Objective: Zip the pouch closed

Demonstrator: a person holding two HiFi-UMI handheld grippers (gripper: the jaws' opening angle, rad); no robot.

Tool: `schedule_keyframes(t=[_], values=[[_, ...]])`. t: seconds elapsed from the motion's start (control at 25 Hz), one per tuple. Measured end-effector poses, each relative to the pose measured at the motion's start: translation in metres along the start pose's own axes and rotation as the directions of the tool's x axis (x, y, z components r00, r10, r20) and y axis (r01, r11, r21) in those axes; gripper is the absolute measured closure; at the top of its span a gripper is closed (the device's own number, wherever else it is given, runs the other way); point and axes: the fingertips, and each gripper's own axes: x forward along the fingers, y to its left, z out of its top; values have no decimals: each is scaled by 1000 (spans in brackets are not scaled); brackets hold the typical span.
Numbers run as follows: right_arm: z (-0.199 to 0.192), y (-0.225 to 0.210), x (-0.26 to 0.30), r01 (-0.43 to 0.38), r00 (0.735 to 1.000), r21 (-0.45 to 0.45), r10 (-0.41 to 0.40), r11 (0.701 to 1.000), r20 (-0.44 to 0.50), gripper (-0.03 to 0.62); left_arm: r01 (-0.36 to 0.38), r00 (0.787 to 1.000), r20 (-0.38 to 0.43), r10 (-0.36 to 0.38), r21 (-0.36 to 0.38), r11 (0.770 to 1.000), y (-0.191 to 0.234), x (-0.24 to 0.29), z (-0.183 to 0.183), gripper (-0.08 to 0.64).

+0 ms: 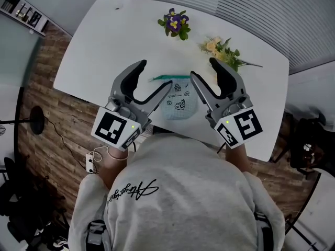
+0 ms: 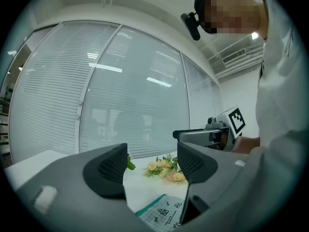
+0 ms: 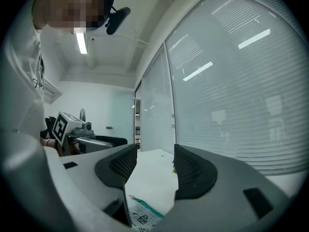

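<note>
On the white table (image 1: 104, 41), the pouch (image 1: 180, 106) lies flat, its green zip edge on the far side; from here I can't quite tell if it's zipped. My left gripper (image 1: 155, 75) and right gripper (image 1: 203, 68) flank it from above, jaws apart, holding nothing.

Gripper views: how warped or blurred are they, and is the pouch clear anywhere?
Left gripper view: fisheye, blinds bow, dark corners, pouch cropped at the bottom edge. Right gripper view: same bending, light reflections streak the glass. Head view: evenly lit and sharp, pouch clearest there.
</note>
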Motion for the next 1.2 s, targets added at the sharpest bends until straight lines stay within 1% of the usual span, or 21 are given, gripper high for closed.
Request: schedule_keyframes(t=[0.12,0.2,0.32,0.48,0.56,0.64,0.76,0.92,1.0,1.2], values=[[6,4,-6,-36,999,-5,36,999,6,367,2,1000,16,-2,5,1000,-9,-1,5,273],[9,5,-9,-54,998,-3,54,999,12,392,8,1000,17,-8,7,1000,-15,-1,7,302],[14,5,-11,-76,997,0,76,997,27,414,6,1000,25,-6,14,1000,-20,0,12,307],[16,7,-17,-106,994,-2,106,994,31,439,-12,999,42,11,12,1000,-27,0,17,321],[18,9,-21,-128,991,3,127,992,38,454,-17,999,49,16,16,1000,-33,0,19,350],[21,12,-25,-151,987,7,151,988,53,487,-24,998,55,23,16,1000,-39,-1,20,376],[22,12,-27,-181,980,4,180,983,80,505,-50,996,70,49,15,999,-43,-3,20,380],[19,12,-31,-194,978,5,193,981,79,536,-76,995,72,74,16,997,-47,-5,19,401],[20,12,-32,-196,978,2,195,981,79,541,-82,994,74,80,20,996,-47,-4,22,407],[20,13,-36,-214,974,2,213,977,83,554,-88,994,74,86,32,996,-55,-2,23,448]])
